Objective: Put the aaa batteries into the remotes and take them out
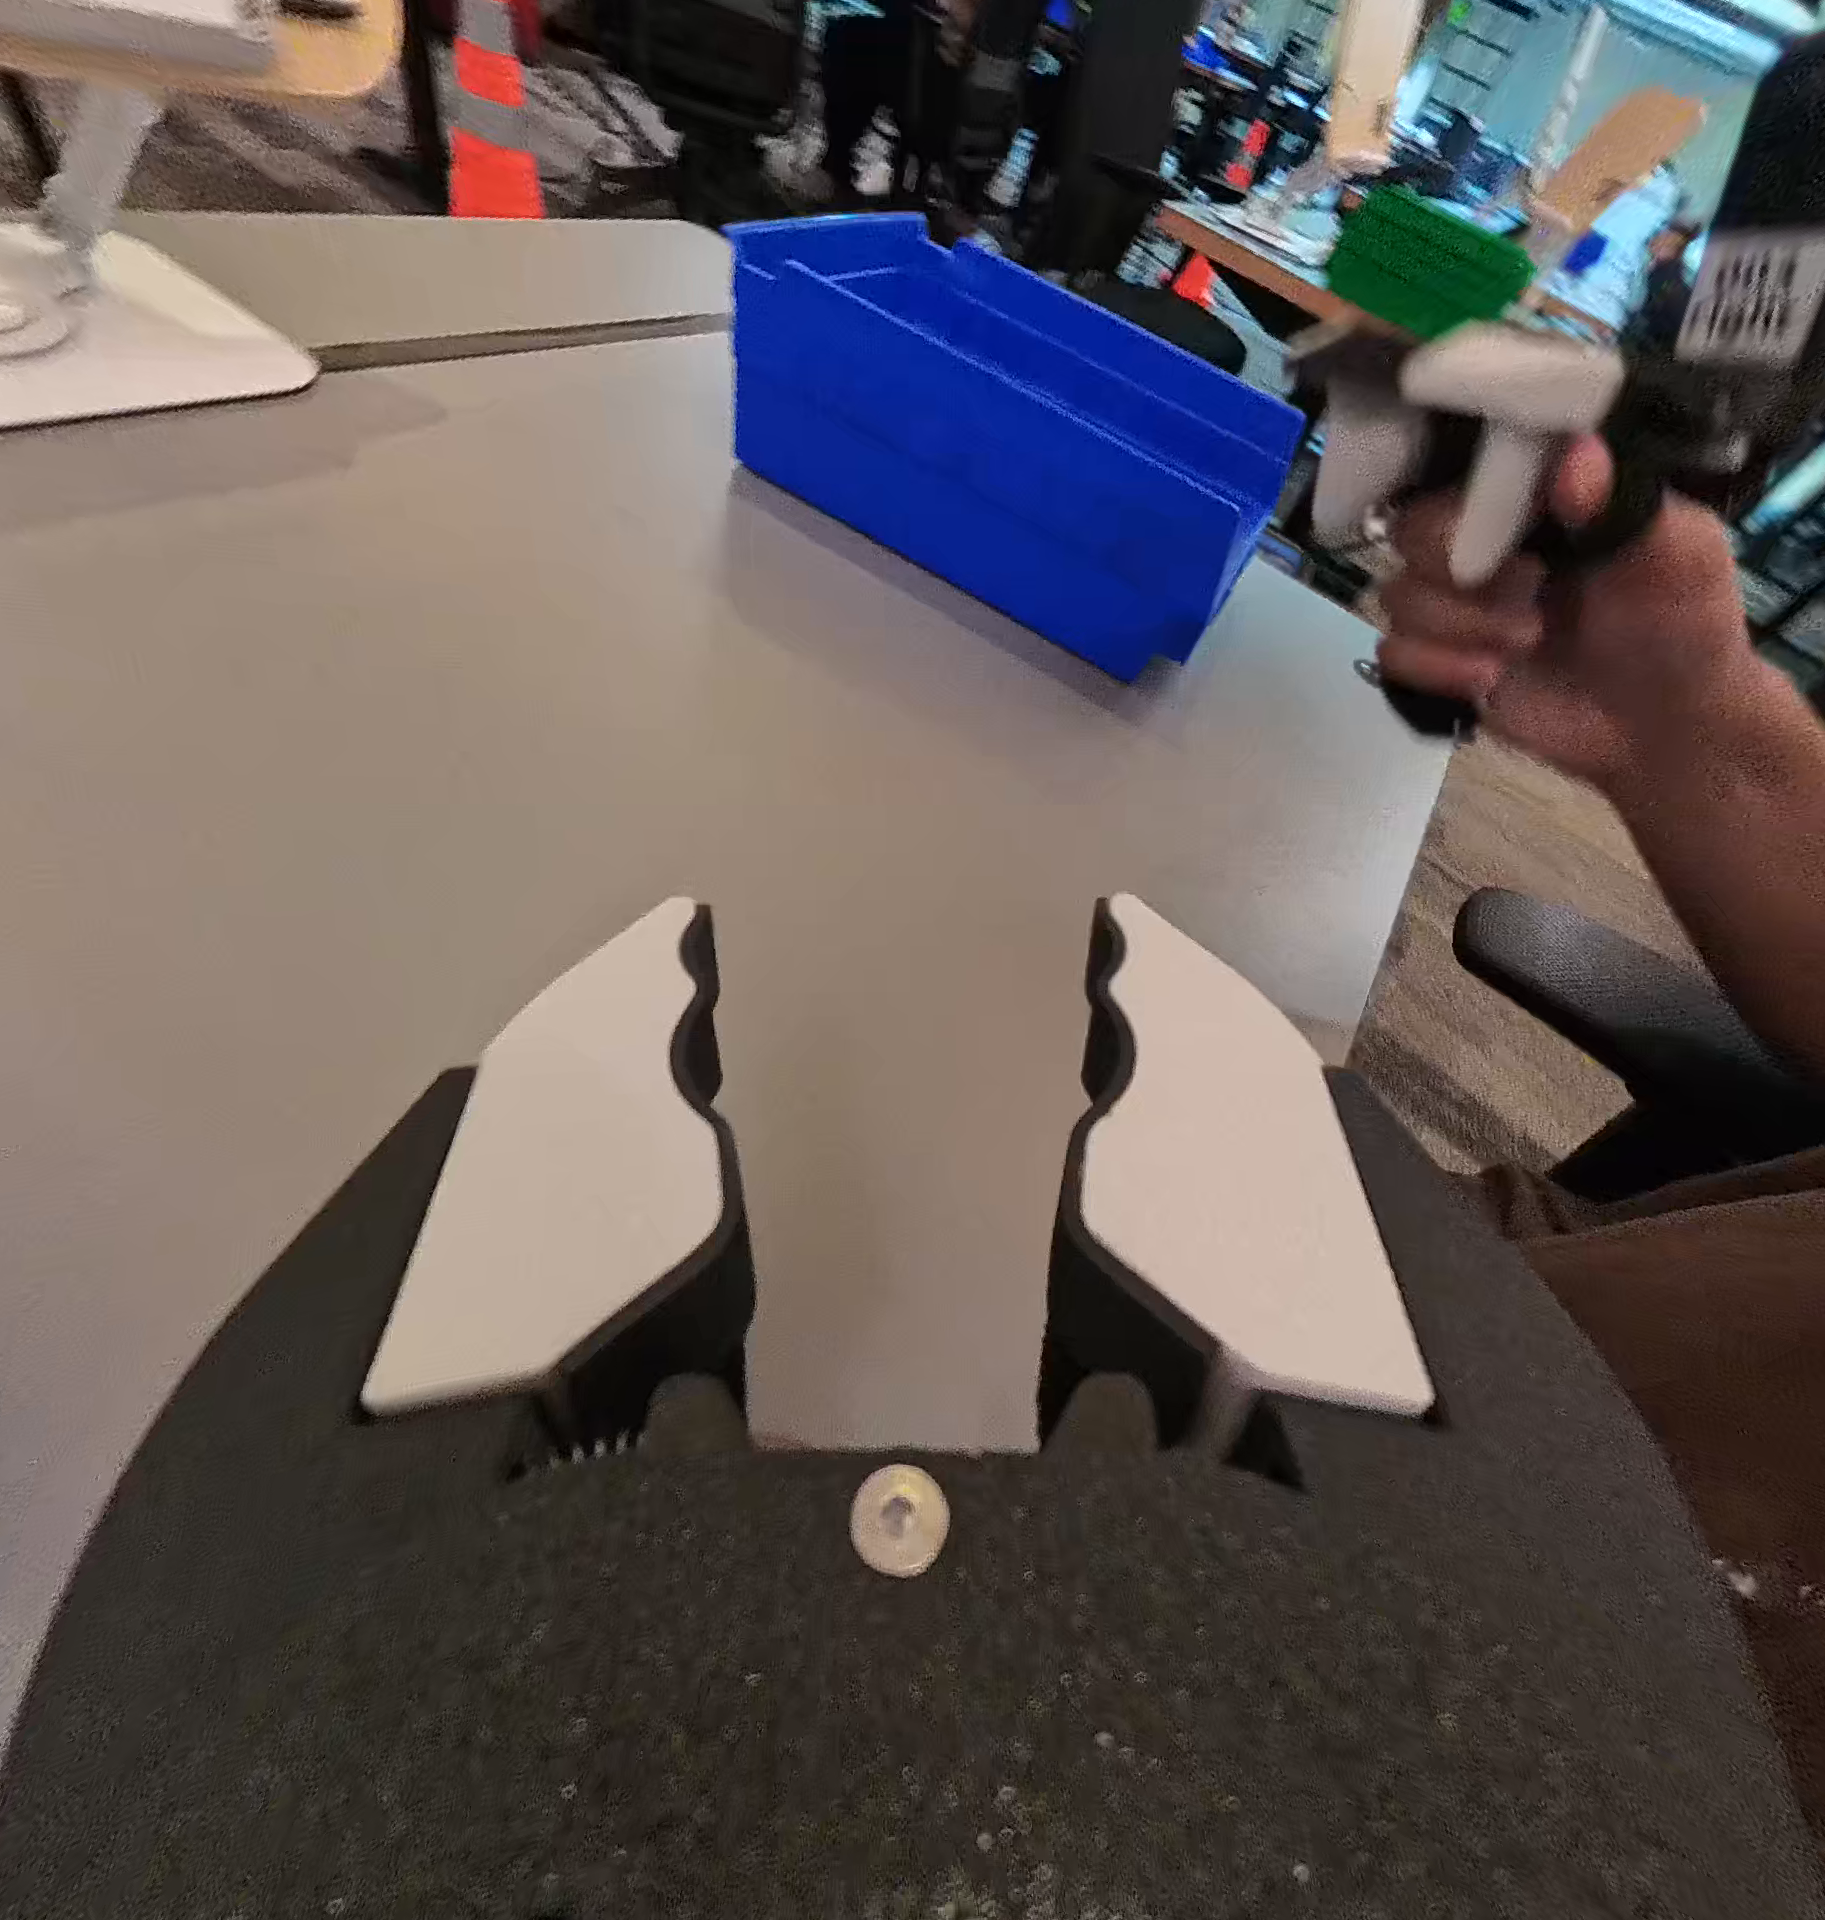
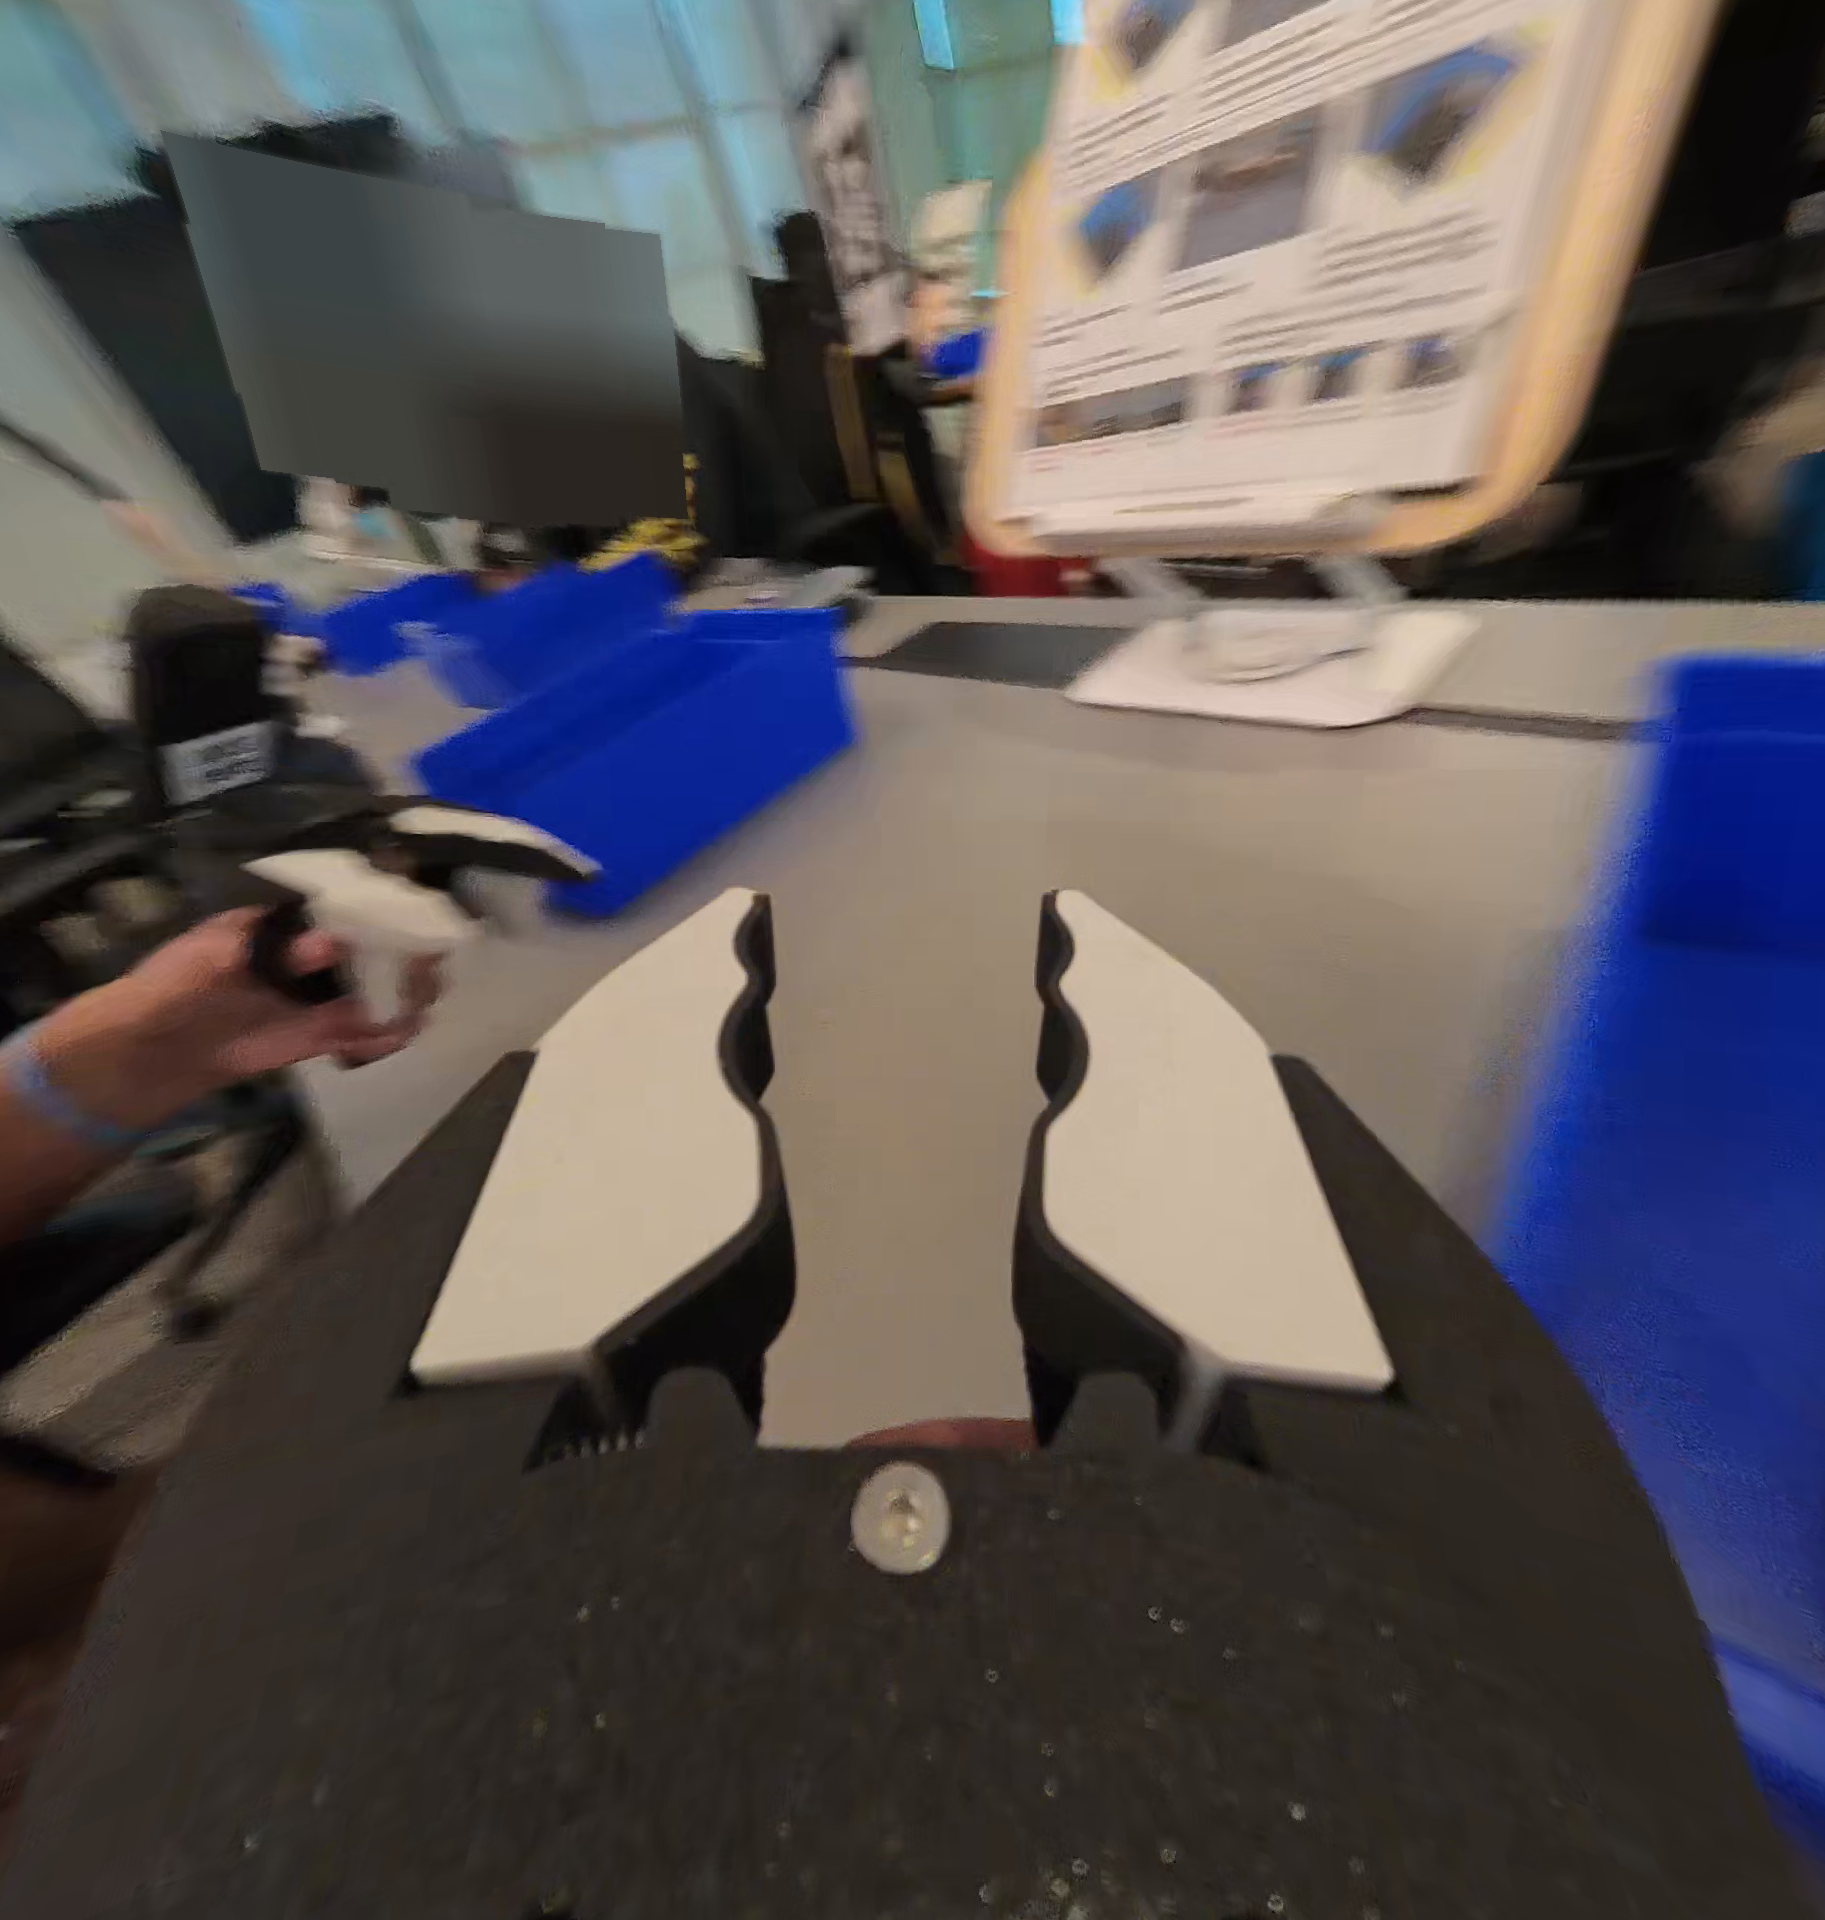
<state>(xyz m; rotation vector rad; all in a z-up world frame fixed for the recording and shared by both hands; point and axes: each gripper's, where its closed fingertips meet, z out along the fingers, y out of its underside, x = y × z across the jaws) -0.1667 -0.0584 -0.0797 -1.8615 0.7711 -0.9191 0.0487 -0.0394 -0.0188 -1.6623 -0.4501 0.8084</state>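
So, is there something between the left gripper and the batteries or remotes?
Cannot say: no batteries or remotes show in either view. The left gripper is open over bare grey table; the blue bin ahead hides its contents.

No writing can be read in either view. A white label with dark print [image 1: 1758,294] is carried on the black upright body above the right tool in the left wrist view, but its marks are smeared. A like label [image 2: 217,762] is seen on the left tool's black body in the right wrist view, also blurred. Printed blocks and pictures are borne by a wood-framed white board [image 2: 1292,260] standing on the grey worktop [image 2: 1147,831], too blurred to be made out.
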